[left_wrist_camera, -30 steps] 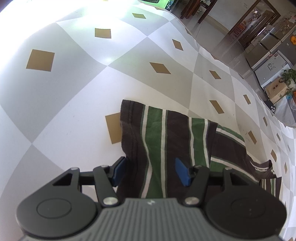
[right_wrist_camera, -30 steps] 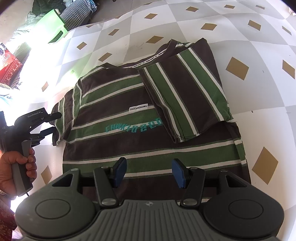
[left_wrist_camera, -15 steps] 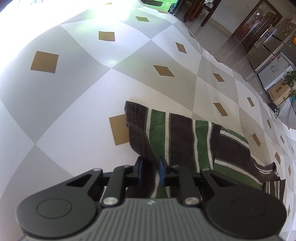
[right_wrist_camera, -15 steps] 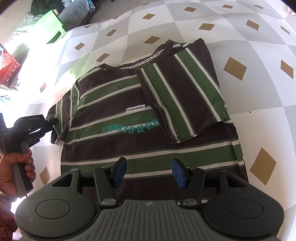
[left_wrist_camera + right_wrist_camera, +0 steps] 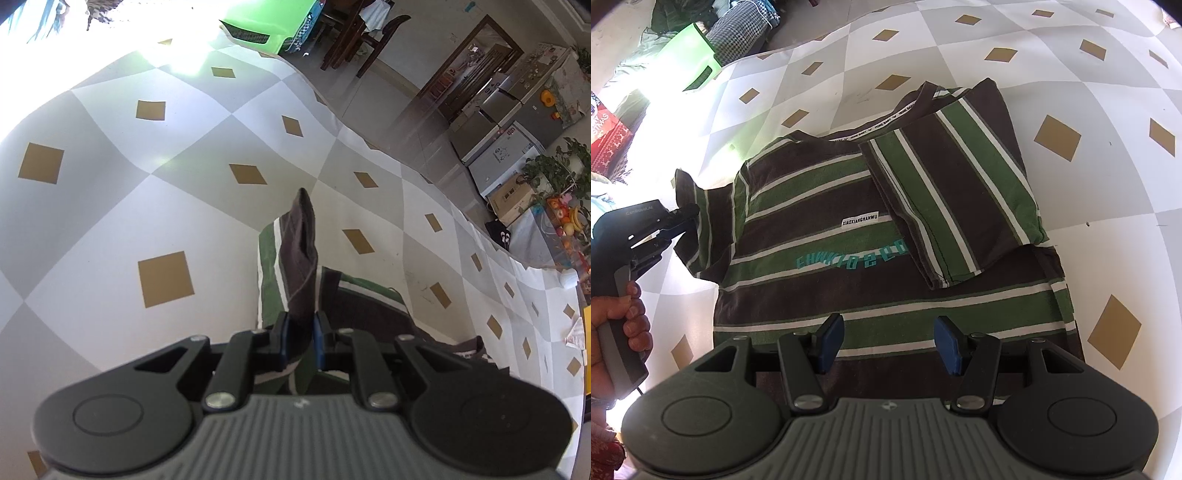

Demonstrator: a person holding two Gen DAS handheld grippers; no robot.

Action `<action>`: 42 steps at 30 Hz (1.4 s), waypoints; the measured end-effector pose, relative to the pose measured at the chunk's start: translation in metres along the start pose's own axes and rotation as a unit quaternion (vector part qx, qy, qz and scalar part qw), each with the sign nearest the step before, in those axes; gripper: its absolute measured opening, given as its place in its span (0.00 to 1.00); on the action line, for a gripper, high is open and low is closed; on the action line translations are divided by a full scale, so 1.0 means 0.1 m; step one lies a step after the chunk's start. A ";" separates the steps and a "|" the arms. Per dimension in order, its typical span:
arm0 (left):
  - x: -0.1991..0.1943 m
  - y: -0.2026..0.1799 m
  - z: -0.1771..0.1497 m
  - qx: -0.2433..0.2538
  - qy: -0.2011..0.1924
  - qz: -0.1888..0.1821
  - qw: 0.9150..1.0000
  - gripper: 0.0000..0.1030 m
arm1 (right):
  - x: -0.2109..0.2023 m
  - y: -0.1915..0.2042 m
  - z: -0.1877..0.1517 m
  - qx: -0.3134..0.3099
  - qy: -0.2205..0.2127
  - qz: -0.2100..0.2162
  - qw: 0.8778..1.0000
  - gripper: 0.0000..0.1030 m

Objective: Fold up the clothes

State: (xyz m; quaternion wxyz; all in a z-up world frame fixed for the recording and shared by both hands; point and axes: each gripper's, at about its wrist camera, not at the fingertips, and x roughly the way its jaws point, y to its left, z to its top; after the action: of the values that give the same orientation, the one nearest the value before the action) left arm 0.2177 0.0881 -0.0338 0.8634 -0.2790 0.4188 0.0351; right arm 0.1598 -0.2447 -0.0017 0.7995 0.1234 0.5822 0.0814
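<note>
A brown, green and white striped T-shirt (image 5: 871,236) lies front up on the checkered cloth. Its right sleeve (image 5: 953,199) is folded in over the chest. My left gripper (image 5: 301,332) is shut on the left sleeve (image 5: 295,266), whose pinched fabric stands up between the blue pads. The right wrist view shows that same left gripper (image 5: 690,214) at the shirt's left side, holding the sleeve (image 5: 698,221) raised off the cloth, with a hand (image 5: 617,325) on its handle. My right gripper (image 5: 890,345) hovers open over the shirt's hem with nothing between its fingers.
The table cloth (image 5: 110,192) is white and grey with tan diamonds; its edge (image 5: 369,144) drops to the floor. A green crate (image 5: 266,22) and chairs stand beyond. Clothes and a green bin (image 5: 694,55) lie past the far left corner.
My left gripper shut on the sleeve and lifted it, so the fabric now stands upright between the pads. The right gripper stayed in place, open.
</note>
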 end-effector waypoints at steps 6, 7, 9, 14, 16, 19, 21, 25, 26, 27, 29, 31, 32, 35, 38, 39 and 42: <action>0.10 -0.36 -0.31 0.035 0.042 -0.043 0.998 0.12 | 0.00 0.01 -0.01 -0.001 0.000 0.000 1.000 0.51; 0.13 -0.41 -0.37 0.038 0.050 -0.050 0.997 0.12 | 0.00 0.01 -0.01 -0.001 0.000 -0.001 1.000 0.51; 0.20 -0.51 -0.52 0.045 0.074 -0.070 0.994 0.12 | 0.00 0.01 0.00 0.000 -0.001 0.000 1.000 0.51; 0.27 -0.58 -0.70 0.062 0.101 -0.066 0.991 0.15 | 0.00 -0.01 0.01 0.004 -0.004 0.002 1.000 0.51; 0.22 -0.58 -0.68 0.068 0.093 -0.061 0.991 0.21 | -0.01 -0.02 0.01 0.005 -0.005 0.003 1.000 0.51; 0.13 -0.57 -0.59 0.083 0.078 -0.048 0.992 0.27 | 0.00 -0.01 0.05 0.008 -0.010 0.010 1.000 0.51; 0.08 -0.55 -0.53 0.080 0.075 -0.047 0.993 0.32 | 0.01 0.01 0.06 0.006 -0.013 0.016 1.000 0.51; 0.00 -0.50 -0.44 0.068 0.070 -0.049 0.994 0.37 | 0.04 0.06 0.09 0.006 -0.015 0.021 1.000 0.51; -0.03 -0.49 -0.42 0.066 0.068 -0.050 0.994 0.40 | 0.05 0.07 0.09 0.006 -0.014 0.022 1.000 0.51; -0.05 -0.48 -0.40 0.065 0.065 -0.050 0.994 0.42 | 0.06 0.08 0.10 0.006 -0.014 0.023 1.000 0.51; -0.09 -0.47 -0.36 0.060 0.059 -0.053 0.995 0.46 | 0.08 0.10 0.10 0.006 -0.012 0.023 1.000 0.51; -0.12 -0.47 -0.33 0.053 0.060 -0.061 0.995 0.47 | 0.10 0.11 0.10 0.004 -0.011 0.023 1.000 0.51; -0.14 -0.47 -0.32 0.052 0.060 -0.064 0.995 0.47 | 0.11 0.12 0.10 0.004 -0.012 0.024 1.000 0.51; -0.20 -0.47 -0.27 0.052 0.055 -0.067 0.995 0.51 | 0.13 0.13 0.12 0.002 -0.015 0.025 1.000 0.51; -0.24 -0.45 -0.21 0.060 0.050 -0.063 0.995 0.56 | 0.15 0.14 0.15 0.004 -0.017 0.023 1.000 0.51; -0.25 -0.44 -0.19 0.065 0.049 -0.061 0.995 0.62 | 0.16 0.14 0.16 0.005 -0.017 0.022 1.000 0.51; -0.29 -0.43 -0.16 0.089 0.048 -0.051 0.994 0.68 | 0.18 0.15 0.16 0.007 -0.016 0.022 1.000 0.51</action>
State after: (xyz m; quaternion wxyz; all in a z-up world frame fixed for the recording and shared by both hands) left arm 0.2007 0.0488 -0.0009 0.8644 -0.2228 0.4468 -0.0597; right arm 0.1809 -0.2273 -0.0086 0.8056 0.1429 0.5675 0.0927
